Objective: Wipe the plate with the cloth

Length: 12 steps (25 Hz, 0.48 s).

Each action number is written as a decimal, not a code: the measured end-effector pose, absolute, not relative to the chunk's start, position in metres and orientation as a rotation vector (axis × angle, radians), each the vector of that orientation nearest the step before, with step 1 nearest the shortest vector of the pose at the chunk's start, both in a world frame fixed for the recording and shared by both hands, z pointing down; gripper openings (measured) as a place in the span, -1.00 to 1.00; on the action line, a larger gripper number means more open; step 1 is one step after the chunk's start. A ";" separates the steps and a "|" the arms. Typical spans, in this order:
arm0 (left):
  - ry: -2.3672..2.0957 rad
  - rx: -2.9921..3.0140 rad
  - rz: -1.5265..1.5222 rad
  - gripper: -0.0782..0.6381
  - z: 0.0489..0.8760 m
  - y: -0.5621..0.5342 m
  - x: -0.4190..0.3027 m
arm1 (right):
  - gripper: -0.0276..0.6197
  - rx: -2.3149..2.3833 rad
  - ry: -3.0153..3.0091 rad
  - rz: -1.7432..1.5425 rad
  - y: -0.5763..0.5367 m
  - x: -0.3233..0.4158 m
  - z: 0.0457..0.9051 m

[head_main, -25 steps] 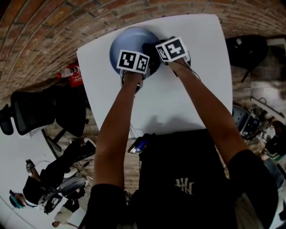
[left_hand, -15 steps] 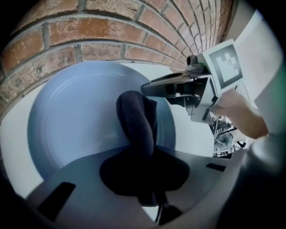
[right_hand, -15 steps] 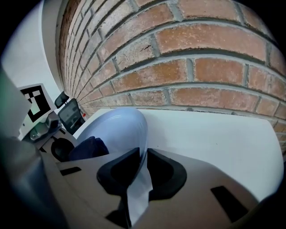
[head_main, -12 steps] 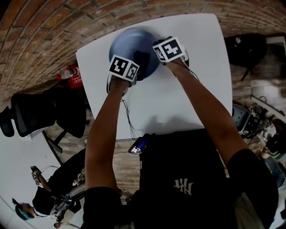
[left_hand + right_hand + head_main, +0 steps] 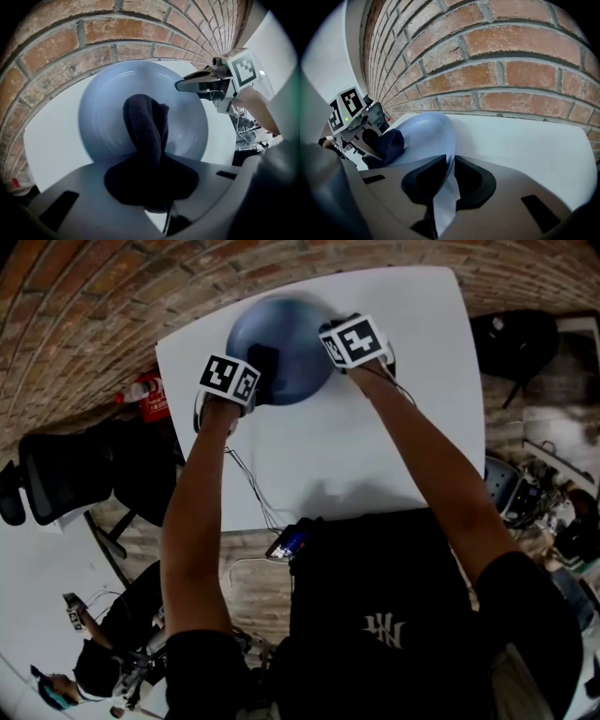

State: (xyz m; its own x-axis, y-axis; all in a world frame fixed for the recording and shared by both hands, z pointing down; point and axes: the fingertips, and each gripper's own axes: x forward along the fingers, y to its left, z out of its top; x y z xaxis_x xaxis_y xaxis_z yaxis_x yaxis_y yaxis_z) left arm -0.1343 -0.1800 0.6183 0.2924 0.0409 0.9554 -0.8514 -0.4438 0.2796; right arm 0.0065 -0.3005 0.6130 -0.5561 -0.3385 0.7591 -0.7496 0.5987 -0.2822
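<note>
A blue plate (image 5: 291, 343) stands tilted at the far side of the white table (image 5: 375, 446). My right gripper (image 5: 330, 336) is shut on its right rim; in the right gripper view the rim (image 5: 449, 154) runs between the two dark pads. My left gripper (image 5: 247, 371) is shut on a dark cloth (image 5: 145, 126), which lies against the plate's face (image 5: 103, 117) towards its left side. The cloth (image 5: 389, 143) and the left gripper (image 5: 361, 133) also show at the left of the right gripper view. The right gripper (image 5: 199, 84) shows at the plate's right edge in the left gripper view.
A brick wall (image 5: 511, 70) rises just behind the table. Left of the table are a red bottle-like object (image 5: 150, 397) and a black office chair (image 5: 66, 474). Cables (image 5: 253, 493) hang over the near edge. A black bag (image 5: 525, 343) is at the right.
My left gripper has slid left across the plate with the cloth, from near the middle to the left part. The right gripper and the plate have stayed put.
</note>
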 end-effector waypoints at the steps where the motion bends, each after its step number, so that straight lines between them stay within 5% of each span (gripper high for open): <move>1: -0.748 1.678 1.279 -0.60 0.618 -0.181 -0.137 | -0.69 0.856 -2.157 0.791 -0.301 0.007 0.613; 12: -0.797 1.710 1.502 -0.60 0.617 -0.204 -0.161 | -0.69 0.840 -2.155 0.779 -0.300 0.007 0.614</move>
